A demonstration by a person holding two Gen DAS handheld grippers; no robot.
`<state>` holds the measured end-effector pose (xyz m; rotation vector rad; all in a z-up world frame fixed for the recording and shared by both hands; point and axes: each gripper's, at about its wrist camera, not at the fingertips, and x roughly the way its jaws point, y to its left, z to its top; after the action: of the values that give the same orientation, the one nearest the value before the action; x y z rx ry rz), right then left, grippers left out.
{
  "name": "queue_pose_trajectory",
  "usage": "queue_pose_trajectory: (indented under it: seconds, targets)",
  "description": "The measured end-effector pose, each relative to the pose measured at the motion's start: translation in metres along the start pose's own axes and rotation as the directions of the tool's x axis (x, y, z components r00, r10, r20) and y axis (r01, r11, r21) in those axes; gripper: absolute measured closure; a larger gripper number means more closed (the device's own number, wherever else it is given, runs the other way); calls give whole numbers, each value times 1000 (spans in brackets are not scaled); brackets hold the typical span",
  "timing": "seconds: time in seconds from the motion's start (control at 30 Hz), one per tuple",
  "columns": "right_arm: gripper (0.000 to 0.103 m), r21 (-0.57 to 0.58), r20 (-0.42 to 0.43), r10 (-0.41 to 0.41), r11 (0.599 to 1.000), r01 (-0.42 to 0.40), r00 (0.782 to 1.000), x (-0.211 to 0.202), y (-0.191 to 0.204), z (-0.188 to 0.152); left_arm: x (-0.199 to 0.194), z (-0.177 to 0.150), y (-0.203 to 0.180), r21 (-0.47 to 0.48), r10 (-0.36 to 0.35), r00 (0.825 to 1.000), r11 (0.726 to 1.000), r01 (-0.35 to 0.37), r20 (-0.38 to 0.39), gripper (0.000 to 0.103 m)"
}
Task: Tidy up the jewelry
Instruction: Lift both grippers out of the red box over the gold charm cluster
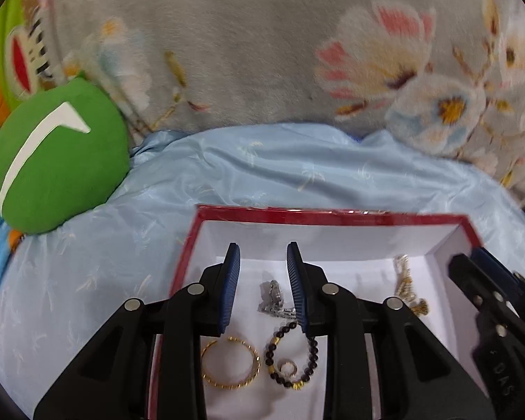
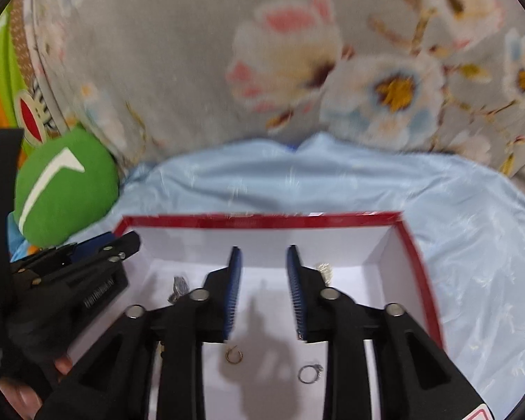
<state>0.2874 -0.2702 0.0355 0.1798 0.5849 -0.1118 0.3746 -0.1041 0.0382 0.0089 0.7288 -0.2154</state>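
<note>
Jewelry sits loose on the white floor of the red-rimmed box [image 1: 332, 217], which lies on a pale blue sheet [image 1: 280, 168].

Left wrist view:
- gold bangle [image 1: 231, 364], near left of the box floor
- dark beaded bracelet [image 1: 292, 357] just right of it, with a small ring [image 1: 287, 367] lying inside its loop
- silver clump [image 1: 273, 297], maybe a watch or chain, farther in; too blurred to tell
- gold chain [image 1: 407, 287] heaped by the right wall

Right wrist view:
- small gold ring [image 2: 234, 355] and silver ring [image 2: 310, 373] on bare floor, apart from each other

Handling, my read:
- All of it is light. Rings and bangle are stiff and slick, and likely to skate on the smooth card floor.
- Take the bangle across its rim. Pinch rings edge-on; flat they give the pads nothing to bite.
- Beads and chain are limp. Take them mid-loop or at a bunched spot and expect the rest to dangle and snag neighbours.
- The ring inside the bead loop probably comes up with the beads unless moved first.

Left gripper [image 1: 263, 280]: jaws parted about halfway, nothing between them, hovering over the silver clump. Right gripper [image 2: 263, 287]: same gap, also holding nothing, over bare floor near the middle of the box.

Beyond the box: green plush [image 1: 57, 168] at far left, grey floral blanket [image 1: 262, 52] behind.
</note>
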Motion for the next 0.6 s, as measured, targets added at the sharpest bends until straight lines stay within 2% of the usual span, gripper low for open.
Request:
queue_pose_trajectory:
  seconds: [0.1,0.23,0.33,0.43,0.6]
  targets:
    - [62,7,39,6,1000,-6,999,-50,-11,-24,-43,-13,15,-4,-9,998,1000,9,57,76]
    - [60,-28,10,12,1000,-11,1000,-105,-17,-81,-97,-56,29,39,2,996,999,-5,86,72]
    - [60,-67,-61,9,998,-13,998,-130,-13,-135,-123,-100,39,53,14,998,998,-17,54,70]
    - [60,-63,-155,14,998,-24,988,-132,-5,-175,-134,-144,46,40,13,1000,999,-12,-21,70]
    - [60,-59,-214,15,998,-28,977,-121,11,-201,-142,-200,54,8,1,992,1000,0,-125,70]
